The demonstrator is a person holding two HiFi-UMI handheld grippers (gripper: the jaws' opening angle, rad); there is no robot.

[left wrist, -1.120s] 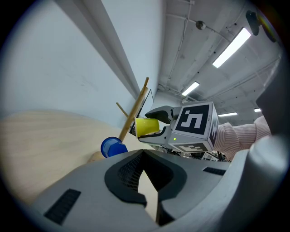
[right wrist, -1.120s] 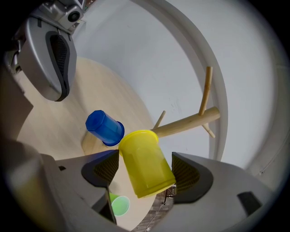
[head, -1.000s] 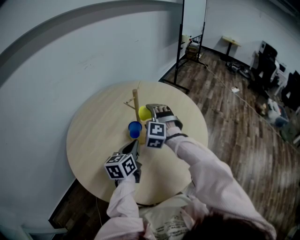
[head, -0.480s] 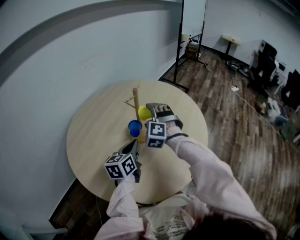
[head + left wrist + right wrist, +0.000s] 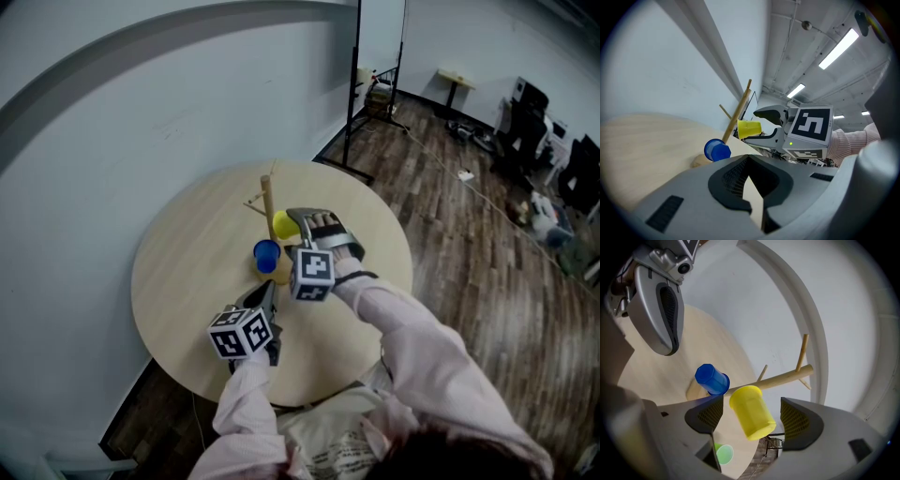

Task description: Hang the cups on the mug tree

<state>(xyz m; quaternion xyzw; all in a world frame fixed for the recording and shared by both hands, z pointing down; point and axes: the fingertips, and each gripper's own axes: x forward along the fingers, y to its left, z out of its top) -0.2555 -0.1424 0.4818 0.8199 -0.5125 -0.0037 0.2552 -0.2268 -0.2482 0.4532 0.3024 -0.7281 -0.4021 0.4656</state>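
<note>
The wooden mug tree (image 5: 266,197) stands on the round table (image 5: 187,272). A blue cup (image 5: 266,255) hangs low on it, also visible in the right gripper view (image 5: 711,379). A yellow cup (image 5: 752,411) sits against the tree's stem (image 5: 783,377), between the jaws of my right gripper (image 5: 752,417). Those jaws are closing, with a gap still showing on each side of the cup. Whether the cup rests on a peg is hidden. My left gripper (image 5: 269,298) hovers nearer the table's front, shut and empty, pointing at the tree (image 5: 738,110).
A green cup (image 5: 724,454) lies on the table below the right gripper. The white wall (image 5: 141,122) curves close behind the table. A black stand (image 5: 353,84) and office furniture stand on the wooden floor to the right.
The head view has shifted slightly. Both grippers and the cups keep their places relative to the tree.
</note>
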